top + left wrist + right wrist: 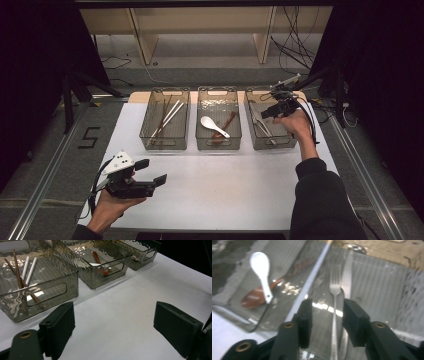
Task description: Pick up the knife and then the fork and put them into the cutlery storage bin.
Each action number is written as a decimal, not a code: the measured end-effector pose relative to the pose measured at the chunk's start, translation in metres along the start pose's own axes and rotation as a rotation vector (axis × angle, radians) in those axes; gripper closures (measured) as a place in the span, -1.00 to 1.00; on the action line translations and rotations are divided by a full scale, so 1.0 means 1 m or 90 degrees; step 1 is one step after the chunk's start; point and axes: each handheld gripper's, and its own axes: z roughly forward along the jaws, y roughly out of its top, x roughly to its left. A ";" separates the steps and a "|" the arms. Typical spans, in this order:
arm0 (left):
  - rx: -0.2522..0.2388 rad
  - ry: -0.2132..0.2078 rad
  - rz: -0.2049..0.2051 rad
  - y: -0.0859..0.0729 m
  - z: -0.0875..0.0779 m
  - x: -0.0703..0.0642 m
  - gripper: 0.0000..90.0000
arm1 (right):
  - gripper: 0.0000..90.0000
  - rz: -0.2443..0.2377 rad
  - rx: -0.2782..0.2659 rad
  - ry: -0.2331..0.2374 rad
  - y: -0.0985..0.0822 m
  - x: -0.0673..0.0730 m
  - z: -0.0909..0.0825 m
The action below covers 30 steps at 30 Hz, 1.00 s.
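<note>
Right gripper view is blurred; fork (pixel 335 315) handle runs off the bottom edge between the jaws, knife (pixel 347 277) beside it partly behind the right jaw. High view: cutlery in right bin (pixel 287 142) too small to tell apart, part-hidden by right gripper (pixel 272 111)

A single legible sign appears in the high view: the numeral "5" (pixel 89 137), formed from dark tape strips on the grey floor to the left of the white surface (pixel 220 175). In the left gripper view, faint pale marks show on the floor of the left bin (pixel 10 264) and of the middle bin (pixel 79 250); they resemble lettering but are too blurred to read. A similar bright patch in the right gripper view is likewise unreadable.
</note>
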 end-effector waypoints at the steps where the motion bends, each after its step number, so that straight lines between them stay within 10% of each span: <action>1: 0.000 0.000 0.000 0.000 0.000 0.000 -0.63 | 0.28 -0.004 -0.006 0.006 -0.001 0.002 -0.002; 14: -0.001 0.001 -0.003 0.000 0.000 0.000 -0.63 | -0.19 -0.035 -0.059 0.050 -0.031 0.033 -0.025; 30: 0.003 -0.002 -0.004 0.000 0.001 0.001 -0.63 | -0.30 -0.047 -0.124 0.078 -0.084 0.057 -0.040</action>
